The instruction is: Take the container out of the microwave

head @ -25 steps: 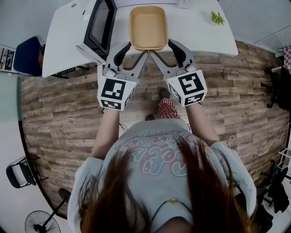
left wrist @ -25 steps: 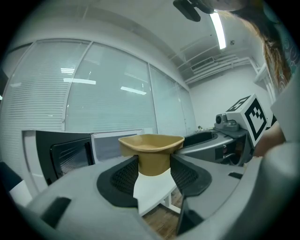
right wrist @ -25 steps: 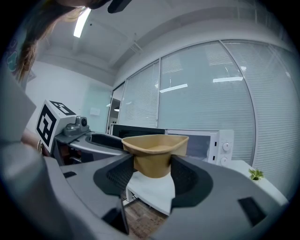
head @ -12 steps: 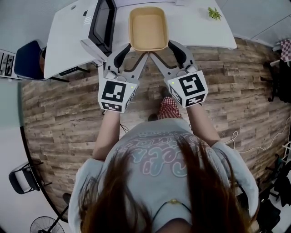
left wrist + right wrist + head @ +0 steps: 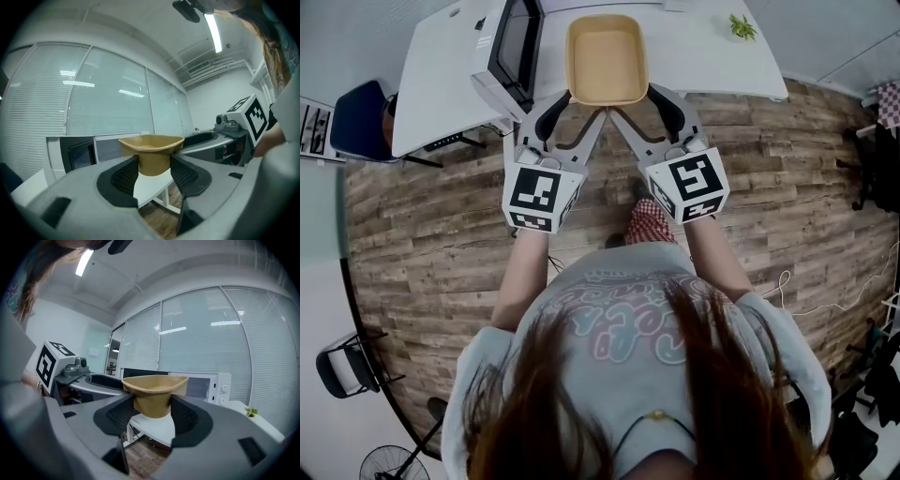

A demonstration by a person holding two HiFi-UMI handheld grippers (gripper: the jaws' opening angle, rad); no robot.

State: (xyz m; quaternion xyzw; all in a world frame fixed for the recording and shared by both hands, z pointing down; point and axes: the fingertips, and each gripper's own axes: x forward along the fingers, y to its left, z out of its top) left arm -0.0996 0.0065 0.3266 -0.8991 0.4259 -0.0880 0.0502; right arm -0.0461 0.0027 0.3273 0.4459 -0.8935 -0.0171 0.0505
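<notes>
**Inspector:** Head view?
**Assessor:** The tan container (image 5: 606, 58) is clear of the microwave (image 5: 511, 47) and sits ahead of both tongs, above the counter (image 5: 441, 84).
**Inspector:** Left gripper view?
**Assessor:** The left tongs (image 5: 153, 172) clamp one near corner.
**Inspector:** Right gripper view?
**Assessor:** The right tongs (image 5: 152, 413) clamp the other, likely to keep it level.

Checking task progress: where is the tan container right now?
Head view, top centre: the tan container is gripped at its near corners by the left gripper and right gripper, over the white table, just right of the microwave.
</notes>
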